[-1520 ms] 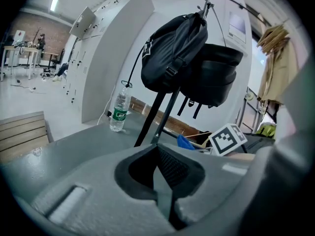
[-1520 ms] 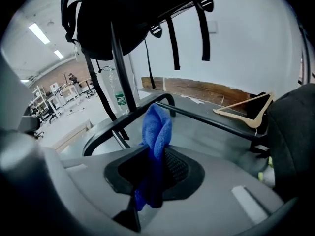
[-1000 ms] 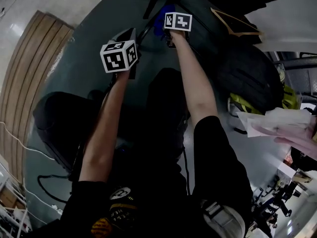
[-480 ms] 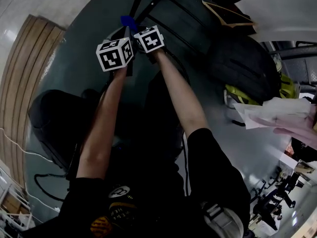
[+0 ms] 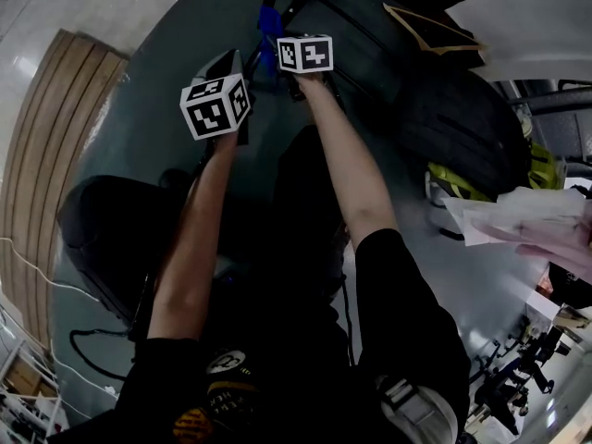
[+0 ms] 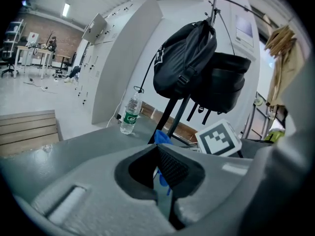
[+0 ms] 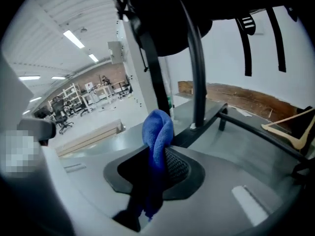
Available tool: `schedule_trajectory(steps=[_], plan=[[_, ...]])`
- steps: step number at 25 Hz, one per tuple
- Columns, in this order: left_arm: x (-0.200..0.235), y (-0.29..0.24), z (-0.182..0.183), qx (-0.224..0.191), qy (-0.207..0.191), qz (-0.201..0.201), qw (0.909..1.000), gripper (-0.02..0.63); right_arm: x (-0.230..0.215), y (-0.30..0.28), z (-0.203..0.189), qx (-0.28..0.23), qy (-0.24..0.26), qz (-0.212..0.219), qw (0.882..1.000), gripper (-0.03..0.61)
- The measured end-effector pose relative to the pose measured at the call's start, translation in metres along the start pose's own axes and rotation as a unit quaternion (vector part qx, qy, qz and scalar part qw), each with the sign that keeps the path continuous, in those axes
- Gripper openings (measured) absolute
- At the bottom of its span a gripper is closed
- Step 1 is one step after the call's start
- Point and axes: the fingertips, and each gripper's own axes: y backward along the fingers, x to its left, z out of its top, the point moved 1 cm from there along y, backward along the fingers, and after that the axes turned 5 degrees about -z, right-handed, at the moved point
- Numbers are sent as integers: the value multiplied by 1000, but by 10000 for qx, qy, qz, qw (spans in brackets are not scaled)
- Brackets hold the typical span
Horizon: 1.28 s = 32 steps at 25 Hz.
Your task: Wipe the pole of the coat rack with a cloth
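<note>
Cloth point(image 7: 158, 129), blue and bunched, is clamped in the right tool point(image 7: 157, 156) near the coat rack pole point(image 7: 198, 82); left tool point(image 6: 160, 167) narrow, empty.

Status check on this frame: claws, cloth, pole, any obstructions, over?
Right claw shut on blue cloth; left claw shut, empty. Cloth beside coat rack pole, contact unclear. Backpack hangs above; water bottle stands nearby.
</note>
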Motion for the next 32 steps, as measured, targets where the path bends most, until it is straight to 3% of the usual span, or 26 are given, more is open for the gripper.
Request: schedule_trajectory(steps=[3, 11, 32], plan=[[8, 5, 6, -15, -134, -31, 9999, 0, -31, -5, 11, 166, -58, -444, 9989, 83], [14, 12, 6, 105, -320, -54, 9994, 0, -29, -5, 10, -11, -203, -645, 9977, 74], [7, 0, 0, 191, -307, -165, 9992, 0, -27, -8, 10, 16, -77, -584, 9983, 74]])
